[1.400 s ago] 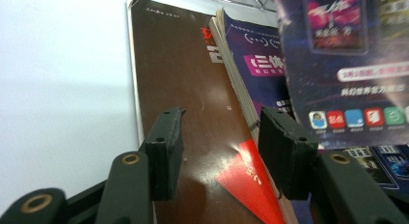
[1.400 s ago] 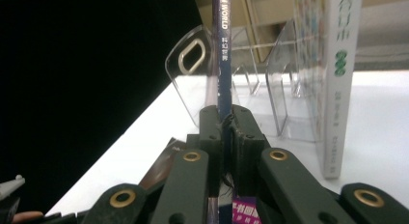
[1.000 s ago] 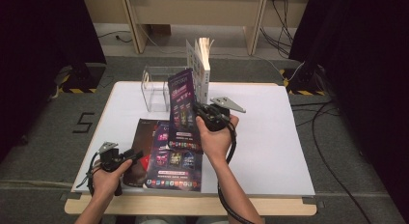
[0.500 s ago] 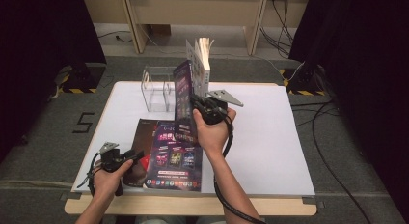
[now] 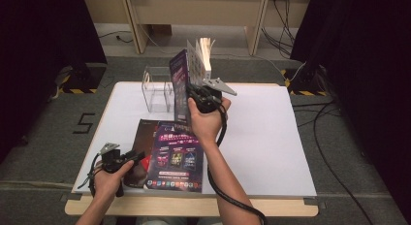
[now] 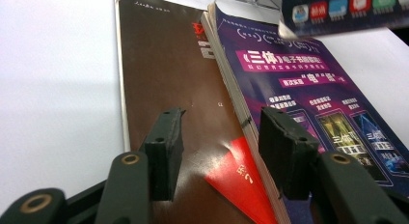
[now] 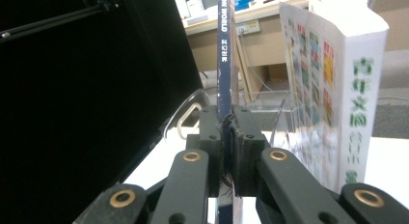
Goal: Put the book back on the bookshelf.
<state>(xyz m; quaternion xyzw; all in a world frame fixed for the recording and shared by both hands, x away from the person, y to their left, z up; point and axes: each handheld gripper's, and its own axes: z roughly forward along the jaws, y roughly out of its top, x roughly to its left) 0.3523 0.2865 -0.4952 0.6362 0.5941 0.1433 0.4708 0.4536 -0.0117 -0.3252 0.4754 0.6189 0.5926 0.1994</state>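
My right gripper (image 5: 197,96) is shut on a thin purple magazine (image 5: 180,84) and holds it upright above the table, just in front of a clear acrylic rack (image 5: 156,90). In the right gripper view the jaws (image 7: 226,130) pinch the magazine's dark spine (image 7: 224,45). A white book (image 7: 349,93) stands to its right. My left gripper (image 5: 136,157) rests open near the front left edge. Its fingers (image 6: 166,142) straddle the edge where a second purple magazine (image 6: 313,103) lies over a brown book (image 6: 164,74).
The white book (image 5: 205,54) stands upright at the rack's right end. The white table (image 5: 261,133) has free room on its right half. Dark curtains hang on both sides, and cables lie on the floor at the right.
My right hand has carried the purple magazine up and away toward the rack and turned it more edge-on. The left hand has stayed in place.
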